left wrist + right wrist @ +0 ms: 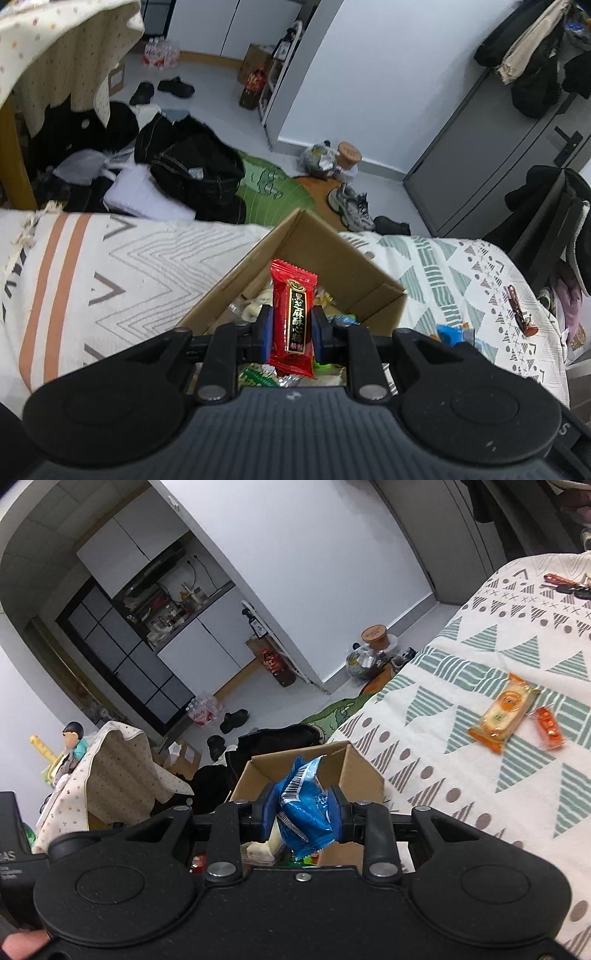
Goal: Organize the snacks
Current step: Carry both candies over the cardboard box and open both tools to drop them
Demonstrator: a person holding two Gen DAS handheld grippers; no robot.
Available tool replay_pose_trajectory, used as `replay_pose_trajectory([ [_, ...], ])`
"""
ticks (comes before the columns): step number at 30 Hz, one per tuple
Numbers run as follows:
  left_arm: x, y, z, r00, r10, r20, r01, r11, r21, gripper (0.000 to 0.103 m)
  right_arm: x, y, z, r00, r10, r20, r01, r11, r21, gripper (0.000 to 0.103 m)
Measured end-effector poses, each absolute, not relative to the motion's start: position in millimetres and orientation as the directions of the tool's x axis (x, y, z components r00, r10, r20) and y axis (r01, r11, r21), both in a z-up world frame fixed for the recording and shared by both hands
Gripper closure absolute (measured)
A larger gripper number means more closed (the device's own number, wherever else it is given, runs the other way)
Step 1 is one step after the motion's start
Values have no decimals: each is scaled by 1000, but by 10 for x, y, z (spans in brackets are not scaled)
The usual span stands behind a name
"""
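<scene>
You face white walls (pixel 332 74) and a pale floor (pixel 207 77) strewn with dark clothes (pixel 199 173). A grey door (pixel 491 147) stands to your right.

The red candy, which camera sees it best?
The left wrist view. The red candy stands upright between the left gripper fingers, label facing the camera, above the cardboard box. The right wrist view does not show it; there the right gripper holds a blue packet.

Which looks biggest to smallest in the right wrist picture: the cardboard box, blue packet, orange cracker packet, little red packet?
1. Cardboard box
2. Blue packet, though nearness enlarges it
3. Orange cracker packet
4. Little red packet
</scene>
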State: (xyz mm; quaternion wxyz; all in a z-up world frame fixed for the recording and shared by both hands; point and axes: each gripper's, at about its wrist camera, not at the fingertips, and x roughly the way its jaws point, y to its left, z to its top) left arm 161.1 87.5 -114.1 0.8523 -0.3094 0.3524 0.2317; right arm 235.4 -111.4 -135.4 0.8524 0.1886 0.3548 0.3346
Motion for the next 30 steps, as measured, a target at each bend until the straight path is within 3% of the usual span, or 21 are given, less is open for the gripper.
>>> replay_pose_trajectory([
  [11, 1604, 1052, -1223, 610, 160, -776, -623, 701, -346, 72, 2389, -814, -1395, 506, 713, -485, -446, 698, 561, 73],
  [14, 1593, 1075, -1216, 610, 163, -776, -627, 698, -346, 62, 2410, -774, -1402, 495, 736, -463, -461, 673, 578, 60],
  [15, 1594, 1082, -1213, 609, 164, -776, -628, 698, -345, 57, 2422, -767, -1413, 487, 738, -467, -461, 672, 580, 39],
  [16, 1595, 1087, -1210, 608, 166, -777, -628, 698, -342, 53, 2420, -778, -1423, 492, 731, -473, -453, 679, 577, 25],
  [22, 1563, 1076, -1185, 599, 193, -777, -645, 692, -324, 28, 2394, -967, -1425, 524, 699, -486, -416, 709, 570, 24],
  [27, 1556, 998, -1183, 592, 191, -783, -647, 692, -320, 24, 2382, -1112, -1411, 548, 670, -501, -395, 735, 551, 22],
  [30, 1569, 913, -1186, 590, 187, -785, -640, 701, -314, 23, 2364, -1214, -1395, 573, 637, -515, -374, 763, 528, 15],
])
